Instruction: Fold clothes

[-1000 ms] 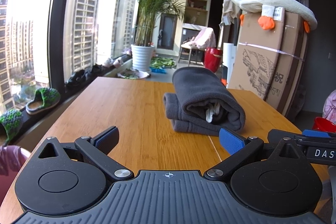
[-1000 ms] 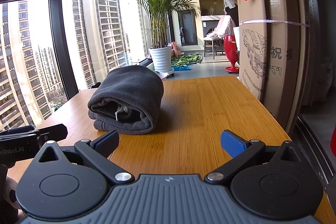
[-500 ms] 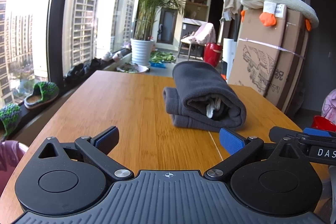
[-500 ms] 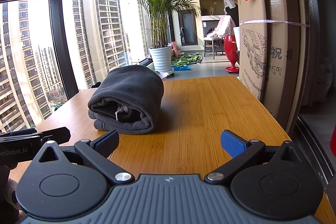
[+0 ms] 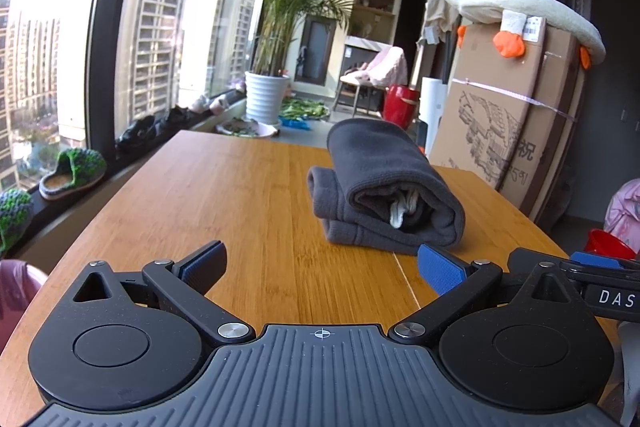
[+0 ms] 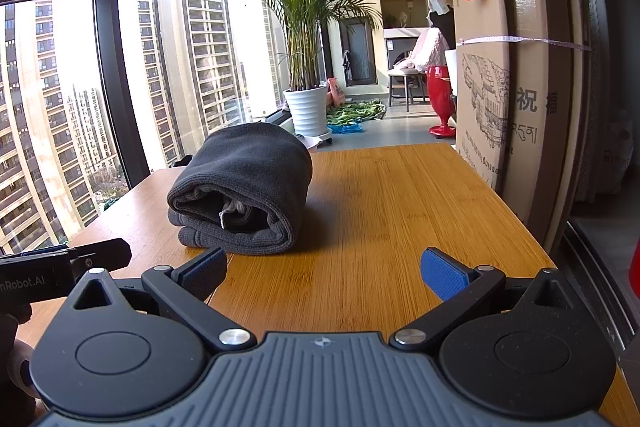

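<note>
so from where we're standing the folding looks pretty much finished: the dark grey garment [image 5: 380,187] sits on the wooden table [image 5: 240,195] as a compact bundle, folded over on itself into a thick stack, with a bit of white fabric or a label peeking out of the open end that faces us. in the left view it lies just ahead and slightly to the right of the left gripper [image 5: 322,265], and in the right view the same bundle is ahead and to the left of the right gripper [image 6: 324,269], so it's roughly between the two of us, nearer the window side of the table. both claws are spread wide with nothing between the blue pads, and neither one touches the cloth. we can't see any other clothes on the table waiting their turn (the pink stuff at the far right of the left view is off the table and too cropped to call). our read is that what's left, if anything, is a bit of tidying on the slightly uneven lower layers, or fetching another piece; this item itself looks done.
</note>
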{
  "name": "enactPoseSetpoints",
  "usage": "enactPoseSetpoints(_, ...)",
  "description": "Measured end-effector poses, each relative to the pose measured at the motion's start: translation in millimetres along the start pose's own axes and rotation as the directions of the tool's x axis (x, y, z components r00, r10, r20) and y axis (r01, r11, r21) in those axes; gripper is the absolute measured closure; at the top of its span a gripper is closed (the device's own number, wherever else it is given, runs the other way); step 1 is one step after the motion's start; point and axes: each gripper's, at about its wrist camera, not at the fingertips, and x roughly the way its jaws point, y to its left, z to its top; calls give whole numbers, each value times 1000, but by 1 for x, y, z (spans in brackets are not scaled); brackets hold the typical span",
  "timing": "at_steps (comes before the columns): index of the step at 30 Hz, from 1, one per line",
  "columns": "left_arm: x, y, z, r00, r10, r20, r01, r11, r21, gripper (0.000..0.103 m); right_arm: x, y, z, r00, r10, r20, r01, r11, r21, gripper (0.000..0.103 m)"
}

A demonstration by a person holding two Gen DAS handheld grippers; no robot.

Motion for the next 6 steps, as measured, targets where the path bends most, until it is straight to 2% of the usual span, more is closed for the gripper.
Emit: enactPoseSetpoints(6,1,1,0,1000,0,-4,0,1000,-8,0,1,-1,1,1000,3,-1,-3,1000,4,0)
